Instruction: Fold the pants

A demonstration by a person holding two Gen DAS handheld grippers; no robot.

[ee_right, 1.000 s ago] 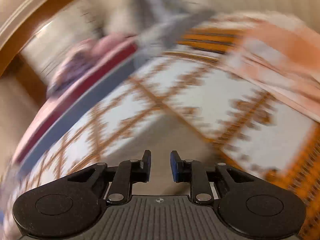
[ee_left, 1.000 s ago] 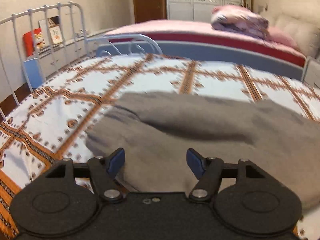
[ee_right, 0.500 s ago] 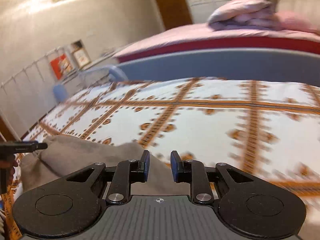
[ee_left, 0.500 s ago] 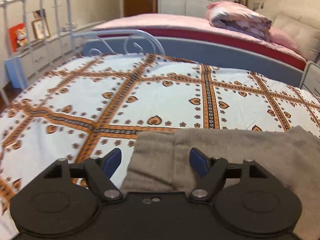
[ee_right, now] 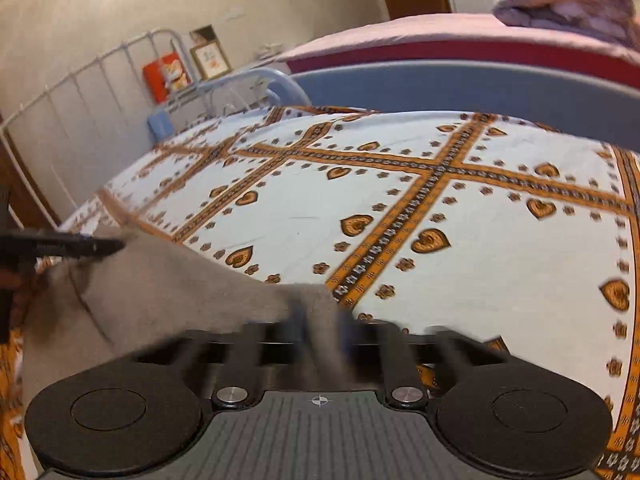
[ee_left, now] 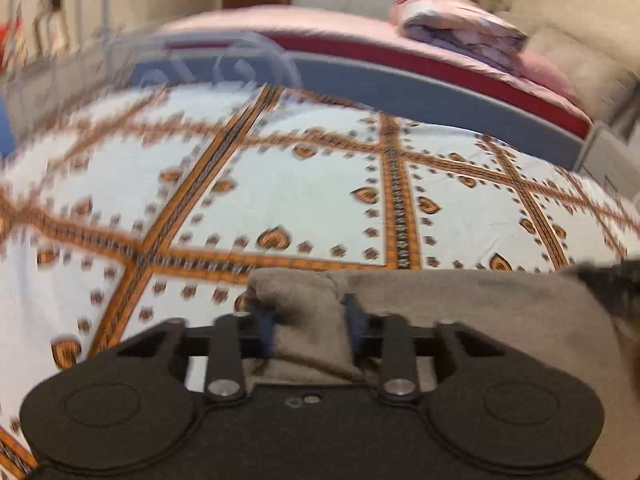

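Observation:
The grey pants point(ee_left: 480, 312) lie on the patterned bedspread point(ee_left: 304, 196), along the near edge of both views. My left gripper point(ee_left: 310, 322) is shut on a bunched left corner of the pants, the cloth pinched between its blue pads. My right gripper point(ee_right: 320, 322) is blurred, and its fingers close on the right corner of the pants point(ee_right: 168, 292). The left gripper's tip shows at the left of the right wrist view point(ee_right: 80, 246), and the right gripper's tip shows at the right of the left wrist view point(ee_left: 608, 280).
A grey-blue bed rail point(ee_left: 420, 88) bounds the far side, with a pink bed and a folded quilt point(ee_left: 460, 28) behind it. A white metal bed frame point(ee_right: 100, 80) stands at the left. Framed pictures and a red box point(ee_right: 166, 74) sit on a shelf beyond.
My left gripper has closed from open onto the pants' corner. My right gripper has come down onto the pants' other corner and grips it.

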